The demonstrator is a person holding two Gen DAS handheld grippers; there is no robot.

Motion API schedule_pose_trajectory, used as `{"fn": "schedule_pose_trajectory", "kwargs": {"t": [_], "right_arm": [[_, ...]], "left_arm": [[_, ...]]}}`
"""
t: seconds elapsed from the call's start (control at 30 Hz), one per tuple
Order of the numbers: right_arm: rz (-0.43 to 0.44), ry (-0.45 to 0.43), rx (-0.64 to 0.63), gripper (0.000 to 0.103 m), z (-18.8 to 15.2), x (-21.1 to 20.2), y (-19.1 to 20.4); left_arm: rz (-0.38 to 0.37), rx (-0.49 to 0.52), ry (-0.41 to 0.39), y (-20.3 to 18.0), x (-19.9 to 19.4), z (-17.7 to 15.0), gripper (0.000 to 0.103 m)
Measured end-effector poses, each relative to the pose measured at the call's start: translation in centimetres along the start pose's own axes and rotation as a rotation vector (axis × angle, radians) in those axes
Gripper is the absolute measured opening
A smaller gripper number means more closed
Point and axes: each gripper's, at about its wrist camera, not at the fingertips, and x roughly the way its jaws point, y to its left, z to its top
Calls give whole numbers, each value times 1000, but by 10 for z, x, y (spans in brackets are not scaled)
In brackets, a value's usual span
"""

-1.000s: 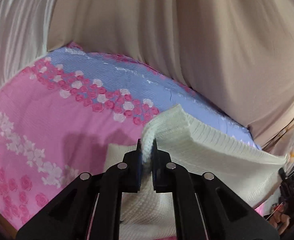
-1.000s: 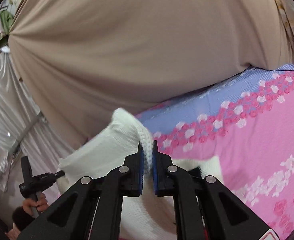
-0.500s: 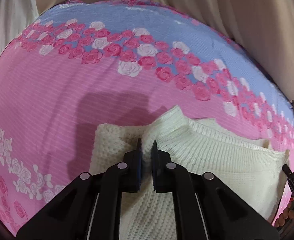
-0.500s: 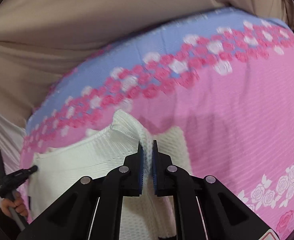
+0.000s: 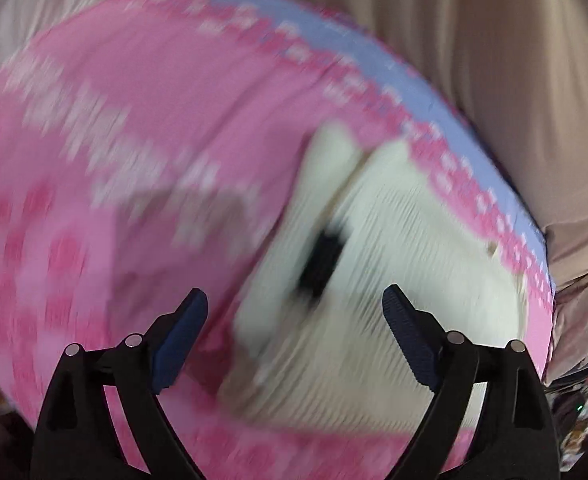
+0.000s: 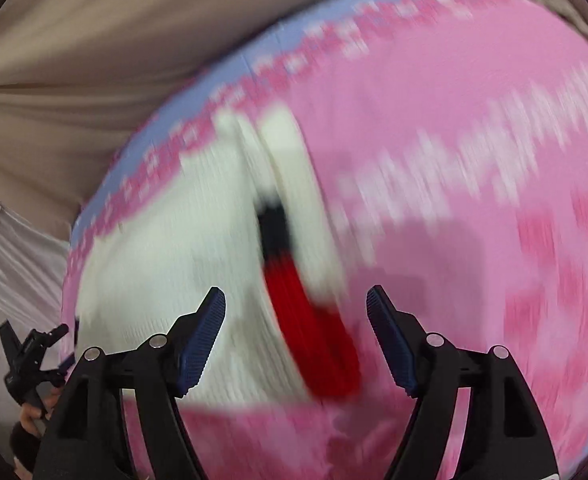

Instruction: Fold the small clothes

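Both your left hand-held gripper (image 5: pixel 294 320) and right hand-held gripper (image 6: pixel 296 320) have just been opening, gripping nothing; the cream knit (image 5: pixel 414 280) is risking springing unfolded on the bedspread (image 5: pixel 134 120).

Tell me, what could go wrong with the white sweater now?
Both grippers, left and right, have just opened, with nothing between the jaws, so the sweater lies loose on the pink sheet. Its top layer might spring back and undo the fold. The red and black stripe peeks out, so the edges may not line up.
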Motion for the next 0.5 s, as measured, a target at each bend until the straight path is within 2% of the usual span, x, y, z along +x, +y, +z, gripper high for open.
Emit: {"fn": "schedule_pose_trajectory", "kwargs": {"t": [0.07,0.1,0.13,0.23,0.27,0.3,0.33,0.37,0.43,0.5], "right_arm": [[57,47,80,73,-29,8,-15],[67,0,86,73,-34,3,-15],[83,3,95,73,-34,5,-14],[184,38,145,73,-20,23,-7],[204,57,156,73,-16,28,-5],[198,47,163,68,-9,31,-2],[191,48,158,35,-6,32,1],[169,63,151,13,-2,33,3],[176,25,181,12,-1,17,-2],[148,-15,173,11,-3,-12,-10]], "left_arm": [[-4,-71,47,16,7,-24,87],[-10,-98,52,19,10,-28,87],[0,-105,7,15,6,-31,87],[-41,-111,64,-4,19,-24,86],[-27,-113,77,-10,22,-21,80],[-15,-105,73,-14,23,-18,72],[1,-86,73,-19,23,-14,49],[5,-58,89,-23,23,-10,28],[-8,-63,95,-22,13,-9,22],[-2,-56,89,-13,-6,-13,18]]}}
